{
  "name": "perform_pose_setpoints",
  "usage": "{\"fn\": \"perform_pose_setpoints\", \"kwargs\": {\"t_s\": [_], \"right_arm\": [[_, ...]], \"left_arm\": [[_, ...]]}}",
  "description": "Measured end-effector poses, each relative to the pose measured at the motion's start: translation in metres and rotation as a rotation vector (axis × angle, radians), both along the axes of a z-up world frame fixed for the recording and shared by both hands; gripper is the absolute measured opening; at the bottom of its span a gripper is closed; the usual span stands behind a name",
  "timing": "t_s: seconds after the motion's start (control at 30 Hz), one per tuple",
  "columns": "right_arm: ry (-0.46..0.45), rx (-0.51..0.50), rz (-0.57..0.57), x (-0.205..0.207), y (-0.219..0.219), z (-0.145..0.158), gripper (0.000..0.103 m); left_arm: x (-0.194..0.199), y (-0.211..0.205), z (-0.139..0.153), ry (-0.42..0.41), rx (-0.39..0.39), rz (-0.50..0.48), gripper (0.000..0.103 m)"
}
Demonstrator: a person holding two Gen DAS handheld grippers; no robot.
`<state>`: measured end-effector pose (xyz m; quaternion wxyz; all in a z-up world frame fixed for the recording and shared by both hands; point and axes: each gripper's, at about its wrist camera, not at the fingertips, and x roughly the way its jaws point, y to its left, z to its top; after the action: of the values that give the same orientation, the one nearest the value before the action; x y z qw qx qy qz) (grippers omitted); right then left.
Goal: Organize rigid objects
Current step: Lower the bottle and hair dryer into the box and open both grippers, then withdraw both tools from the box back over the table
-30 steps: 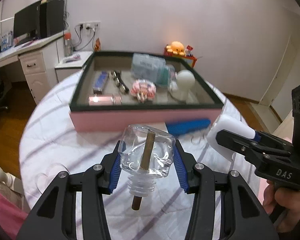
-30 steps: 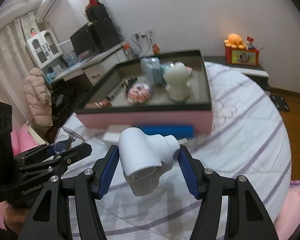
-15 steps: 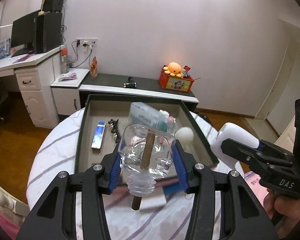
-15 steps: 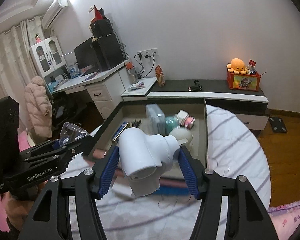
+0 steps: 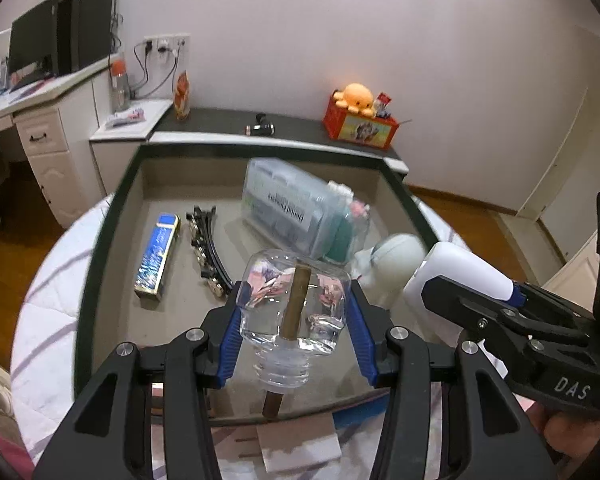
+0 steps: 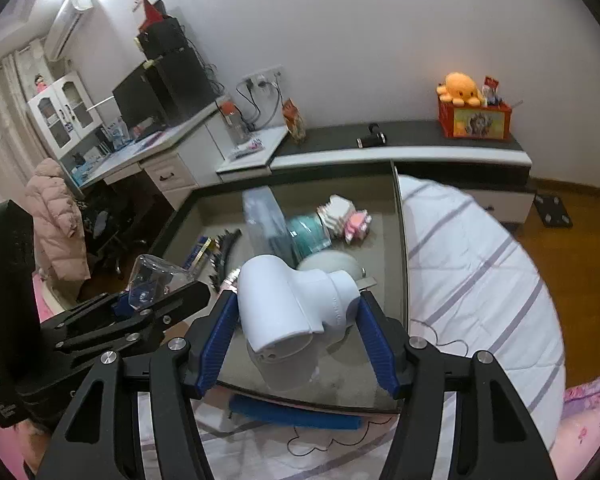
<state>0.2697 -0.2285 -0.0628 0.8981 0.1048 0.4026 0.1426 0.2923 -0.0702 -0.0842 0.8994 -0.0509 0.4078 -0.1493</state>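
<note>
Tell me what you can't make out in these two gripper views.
- Barcode label text on the clear plastic case: blurred, left wrist view.
- Blue bar beside the tray: ends hidden by the right gripper.
- Tray's near left corner: hidden behind the left gripper, left view.

Left claw and right claw clamped.

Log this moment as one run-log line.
left gripper: shut on clear bottle | right gripper: shut on white fitting | both above the tray | neither released
</note>
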Motion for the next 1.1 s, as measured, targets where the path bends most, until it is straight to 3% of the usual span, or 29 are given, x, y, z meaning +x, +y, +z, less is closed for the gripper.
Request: {"fn": "perform_pose_setpoints", "kwargs": {"t_s": [0.1,0.17,0.23,0.33,0.4,0.53,0.57,0.6,0.87,1.1], "right_arm": [[0.022,-0.004,-0.005,0.004,-0.002,-0.009,0.062],[0.03,-0.006,-0.01,0.005,-0.003,-0.012,0.062],[0.032,-0.008,-0.015,0.004,-0.003,-0.013,0.063],[0.03,-0.009,-0.012,0.002,-0.003,-0.013,0.064],[0.031,-0.009,-0.01,0.001,-0.002,-0.012,0.084],[0.019,-0.007,-0.012,-0.003,-0.001,-0.009,0.086],[0.013,-0.008,-0.018,-0.005,-0.001,-0.009,0.091],[0.006,-0.015,-0.028,-0.007,-0.001,-0.007,0.103],[-0.077,-0.046,-0.06,-0.033,0.006,0.007,0.103],[-0.122,-0.036,-0.058,-0.061,0.017,0.021,0.103]], "left_arm": [[0.004,-0.002,-0.01,0.016,0.023,0.011,0.05],[0.004,-0.002,-0.012,0.019,0.037,0.026,0.065],[0.002,0.002,-0.01,-0.001,0.032,0.051,0.088],[-0.005,0.012,-0.005,-0.032,0.023,0.084,0.095],[-0.009,0.018,-0.002,-0.042,0.017,0.102,0.097],[-0.02,0.03,0.005,-0.069,0.003,0.127,0.099],[-0.025,0.033,0.008,-0.079,0.002,0.133,0.1],[-0.029,0.036,0.011,-0.092,0.002,0.139,0.101],[-0.068,0.053,0.032,-0.179,0.039,0.164,0.103],[-0.097,0.062,0.039,-0.195,0.053,0.174,0.103]]}}
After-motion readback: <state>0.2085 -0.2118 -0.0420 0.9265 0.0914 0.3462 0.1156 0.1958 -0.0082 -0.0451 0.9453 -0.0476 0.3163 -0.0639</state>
